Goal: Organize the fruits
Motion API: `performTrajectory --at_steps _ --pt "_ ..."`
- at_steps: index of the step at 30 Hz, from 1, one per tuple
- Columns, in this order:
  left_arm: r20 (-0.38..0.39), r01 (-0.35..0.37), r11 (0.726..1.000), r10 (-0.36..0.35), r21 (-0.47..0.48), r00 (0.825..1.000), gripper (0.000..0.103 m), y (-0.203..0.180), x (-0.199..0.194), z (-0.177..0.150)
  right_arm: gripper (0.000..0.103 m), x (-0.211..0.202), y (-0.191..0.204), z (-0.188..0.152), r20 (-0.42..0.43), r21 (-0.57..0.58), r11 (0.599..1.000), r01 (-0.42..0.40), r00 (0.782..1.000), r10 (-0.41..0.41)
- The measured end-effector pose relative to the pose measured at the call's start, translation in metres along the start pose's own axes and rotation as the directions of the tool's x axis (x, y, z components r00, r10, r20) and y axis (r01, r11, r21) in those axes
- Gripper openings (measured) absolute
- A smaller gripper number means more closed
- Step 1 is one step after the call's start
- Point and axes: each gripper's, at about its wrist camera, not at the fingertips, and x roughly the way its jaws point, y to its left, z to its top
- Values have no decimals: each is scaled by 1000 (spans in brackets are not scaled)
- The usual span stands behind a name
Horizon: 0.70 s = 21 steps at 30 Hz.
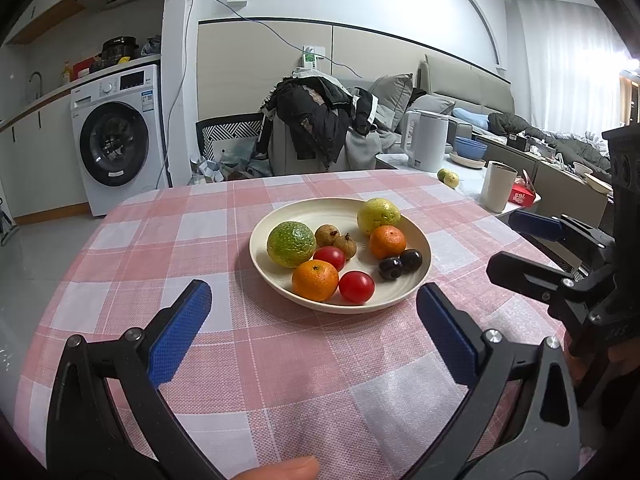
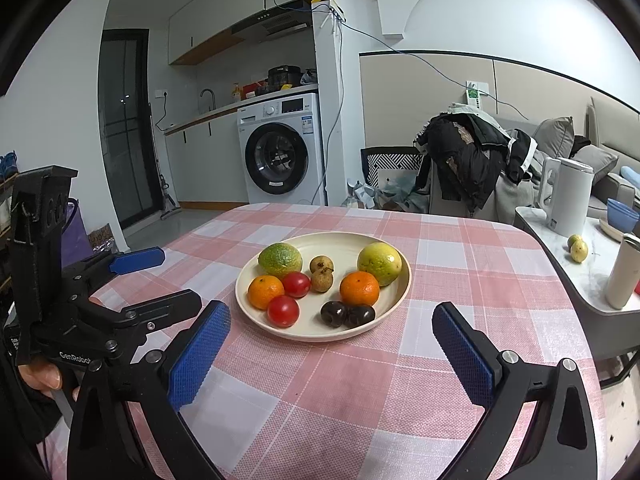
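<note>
Here, plate: full of fruit, ahead of both grippers, touching neither.
Left gripper: jaws wide apart, empty.
Right gripper: jaws wide apart, empty.

Plate of fruit on checked tablecloth; right gripper jaws apart, empty.

Left gripper and right gripper gape wide, side by side; a fingertip, probably, shows below.
</note>
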Motion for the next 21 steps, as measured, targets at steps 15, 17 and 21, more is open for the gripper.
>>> performTrajectory --at_steps 15,17,21 --pt "0 -3 1000 3 -1 1000 102 1 0 0 103 0 0 1 1 0 1000 0 1000 0" --pt "-1 -3 1000 3 -1 1000 102 2 0 0 103 0 0 1 1 0 1000 1 1000 -1" --pt "1 -2 1000 2 -2 1000 102 2 -1 0 103 0 0 1 1 -1 1000 1 1000 -1"
